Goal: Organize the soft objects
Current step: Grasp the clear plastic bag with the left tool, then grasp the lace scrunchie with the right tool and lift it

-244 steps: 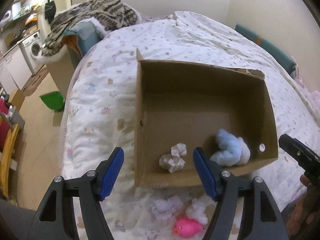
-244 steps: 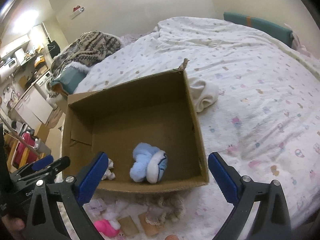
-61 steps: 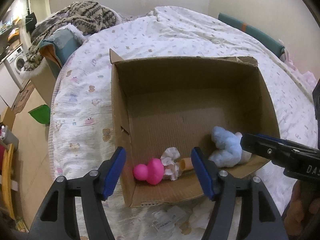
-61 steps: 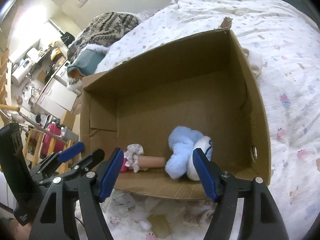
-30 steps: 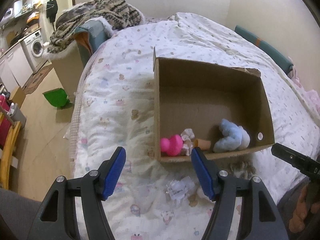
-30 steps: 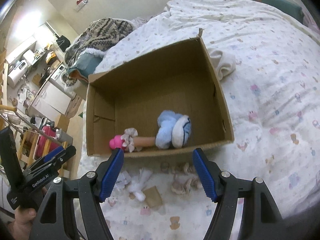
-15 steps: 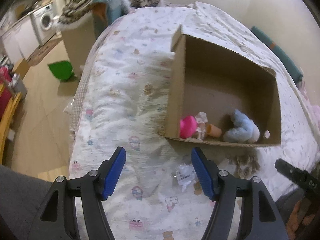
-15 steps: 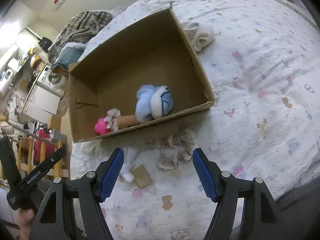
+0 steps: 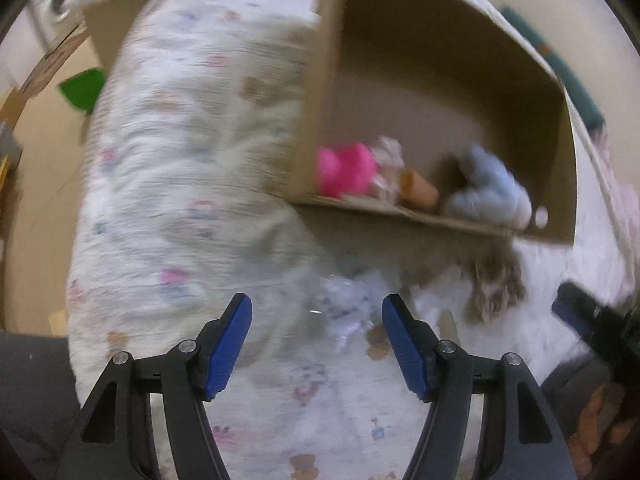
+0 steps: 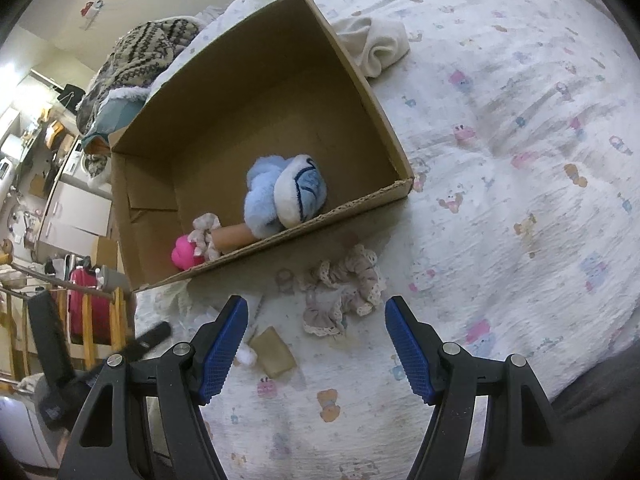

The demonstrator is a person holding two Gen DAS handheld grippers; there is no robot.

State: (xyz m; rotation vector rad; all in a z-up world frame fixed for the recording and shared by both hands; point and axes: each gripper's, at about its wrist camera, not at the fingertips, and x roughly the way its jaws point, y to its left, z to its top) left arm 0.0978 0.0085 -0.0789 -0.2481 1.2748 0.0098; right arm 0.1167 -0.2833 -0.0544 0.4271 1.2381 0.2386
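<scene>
Soft toys, partly sorted: blue plush (image 10: 282,194), pink toy (image 10: 183,254), small frilled piece (image 10: 205,232) and tan cylinder (image 10: 232,237) lay inside the cardboard box (image 10: 256,92), lined up along its near wall. Box sat open-topped on the printed bedspread (image 10: 520,168).

Outside the box, just beyond its near wall: beige lace scrunchies (image 10: 344,288), bunched in a loose heap on the bedspread. Beside them, farther from the box wall, a small tan pad (image 10: 274,350), with a white fluffy bit (image 10: 247,356) touching its edge. Crumpled clear-and-white wrapper (image 9: 348,306) also lay before the box's near wall, blurred in the left wrist view, too smeared to say more. Folded white cloth (image 10: 374,46) rested against the outer side of the box, at its far corner.

Right gripper (image 10: 316,344) pointed down at the bedspread in front of the box, blue pads spread wide apart, nothing between them, nothing held; scrunchies lay just beyond its tips. Left gripper (image 9: 316,344) likewise tipped downward before the box's near wall, pads parted with clear space between, gripping nothing; wrapper sat just ahead of the gap, untouched. Seen also at the edge of the right wrist view, low and beside the box's near corner.
</scene>
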